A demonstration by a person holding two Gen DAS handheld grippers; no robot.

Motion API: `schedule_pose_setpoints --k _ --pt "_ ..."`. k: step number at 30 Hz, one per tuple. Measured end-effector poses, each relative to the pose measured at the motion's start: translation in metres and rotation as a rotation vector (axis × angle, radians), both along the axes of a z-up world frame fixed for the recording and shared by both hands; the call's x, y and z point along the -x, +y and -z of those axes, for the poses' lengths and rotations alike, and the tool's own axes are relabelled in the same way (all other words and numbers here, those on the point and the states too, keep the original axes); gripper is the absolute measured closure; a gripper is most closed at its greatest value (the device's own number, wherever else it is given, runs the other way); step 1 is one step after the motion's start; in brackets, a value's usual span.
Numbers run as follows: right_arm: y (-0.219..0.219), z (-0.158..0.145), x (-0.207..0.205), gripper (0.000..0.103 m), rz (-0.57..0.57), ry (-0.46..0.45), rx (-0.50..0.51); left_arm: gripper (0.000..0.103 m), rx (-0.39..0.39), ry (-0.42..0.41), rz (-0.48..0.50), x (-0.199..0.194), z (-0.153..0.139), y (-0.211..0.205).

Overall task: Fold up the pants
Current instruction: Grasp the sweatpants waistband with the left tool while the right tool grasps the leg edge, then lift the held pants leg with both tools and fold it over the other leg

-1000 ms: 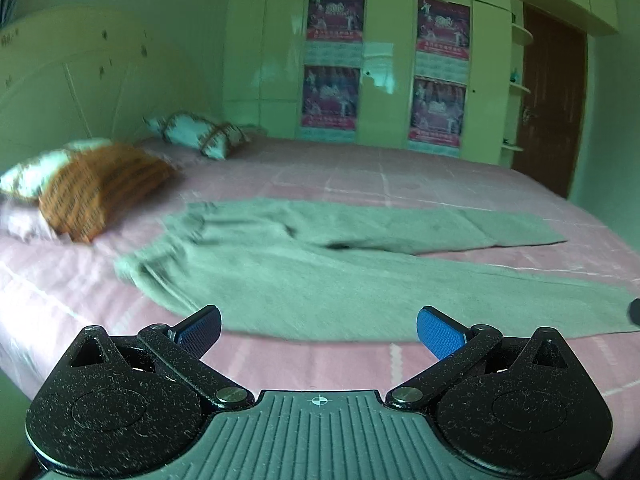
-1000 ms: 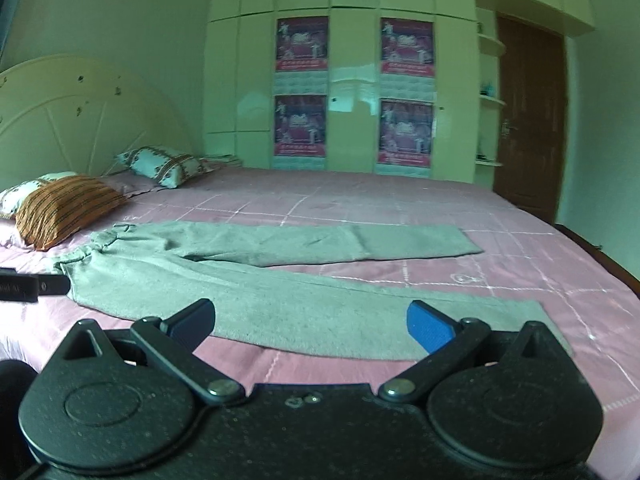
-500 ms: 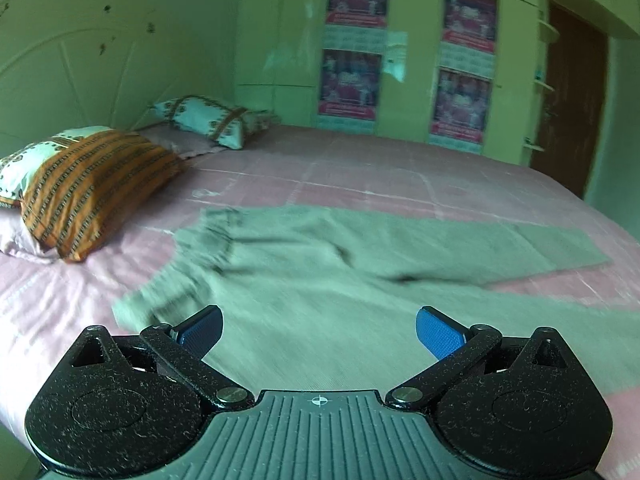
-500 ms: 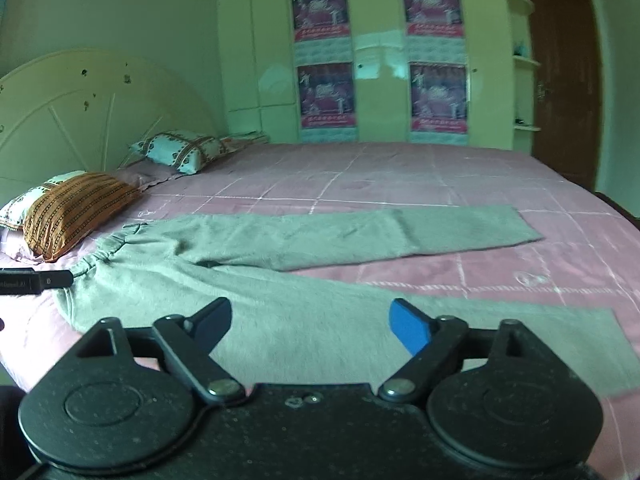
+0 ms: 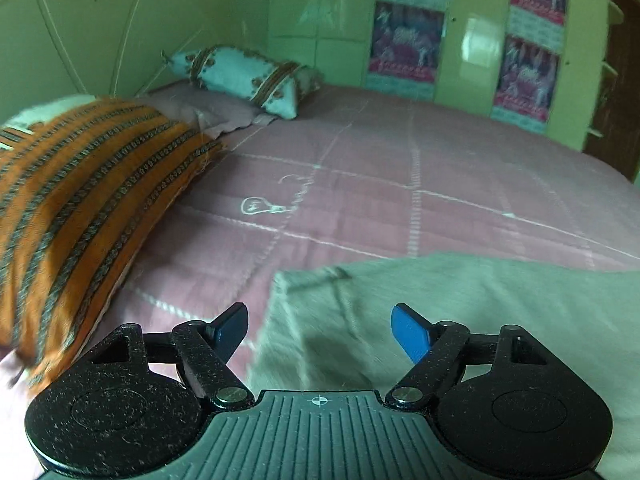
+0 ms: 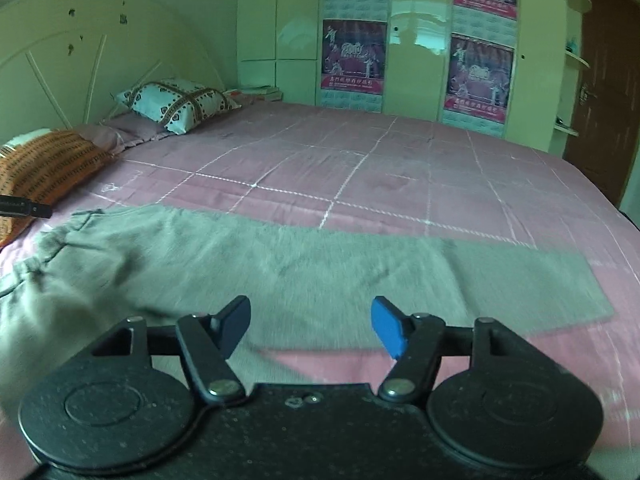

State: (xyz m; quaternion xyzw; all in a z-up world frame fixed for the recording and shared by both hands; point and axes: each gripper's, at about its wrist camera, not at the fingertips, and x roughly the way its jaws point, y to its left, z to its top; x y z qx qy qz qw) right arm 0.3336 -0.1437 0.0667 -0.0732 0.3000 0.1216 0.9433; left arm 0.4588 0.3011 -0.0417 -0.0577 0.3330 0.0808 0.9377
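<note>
Grey-green pants (image 6: 304, 268) lie flat on the pink bed (image 6: 360, 168), waistband to the left, the far leg stretching right. In the left wrist view the waistband corner (image 5: 296, 284) lies just ahead of my left gripper (image 5: 320, 330), which is open and empty, low over the pants (image 5: 460, 304). My right gripper (image 6: 310, 326) is open and empty, hovering over the near edge of the far leg. The left gripper's tip (image 6: 24, 208) shows at the left edge of the right wrist view.
An orange striped pillow (image 5: 76, 208) lies left of the waistband, a patterned blue-white pillow (image 5: 244, 76) behind it by the headboard (image 5: 80, 24). A wardrobe with posters (image 6: 416, 36) stands behind the bed and a brown door (image 6: 604, 80) at the right.
Both grippers have moved forward and down toward the pants. The left one has swung left toward the waistband corner; the right one now sits over the far leg. Both stay open.
</note>
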Motion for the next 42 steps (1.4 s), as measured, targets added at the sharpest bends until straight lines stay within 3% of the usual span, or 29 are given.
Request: schedule_pose_setpoints --k 4,6,8,12,13,14,16,18,30,32,36,37,40,42 --pt "0.014 0.014 -0.040 0.044 -0.024 0.004 0.025 0.031 0.081 0.048 -0.004 -0.038 0.030 0.022" --pt "0.020 0.022 -0.059 0.047 -0.033 0.024 0.029 0.033 0.095 0.065 0.008 -0.051 0.042 0.028" --pt "0.024 0.029 -0.078 0.059 -0.057 0.035 0.036 0.033 0.111 0.064 0.026 -0.061 0.052 0.031" --pt "0.029 0.041 -0.115 0.061 -0.099 0.053 0.061 0.034 0.135 0.071 0.033 -0.078 0.058 0.035" --pt "0.030 0.045 -0.125 0.061 -0.105 0.057 0.075 0.049 0.152 0.072 0.043 -0.083 0.058 0.037" --pt "0.032 0.049 -0.135 0.062 -0.117 0.064 0.095 0.050 0.162 0.084 0.061 -0.085 0.058 0.036" --pt "0.035 0.058 -0.154 0.062 -0.143 0.074 0.137 0.065 0.150 0.087 0.094 -0.086 0.057 0.034" --pt "0.038 0.063 -0.165 0.063 -0.176 0.066 0.161 0.069 0.165 0.076 0.112 -0.087 0.055 0.034" --pt "0.091 0.087 -0.209 0.061 -0.453 0.075 0.296 0.066 0.161 0.097 0.152 -0.093 0.065 0.037" --pt "0.094 0.086 -0.218 0.063 -0.478 0.116 0.295 0.065 0.164 0.100 0.155 -0.095 0.065 0.038" --pt "0.081 0.079 -0.248 0.064 -0.468 0.270 0.161 0.062 0.144 0.104 0.177 -0.101 0.065 0.038" --pt "0.080 0.080 -0.251 0.065 -0.464 0.285 0.149 0.064 0.138 0.104 0.181 -0.102 0.066 0.037" --pt "0.087 0.079 -0.246 0.099 -0.451 0.300 0.162 0.079 0.154 0.085 0.201 -0.102 0.063 0.037" --pt "0.094 0.075 -0.237 0.103 -0.439 0.271 0.209 0.080 0.122 0.032 0.215 -0.092 0.055 0.033"
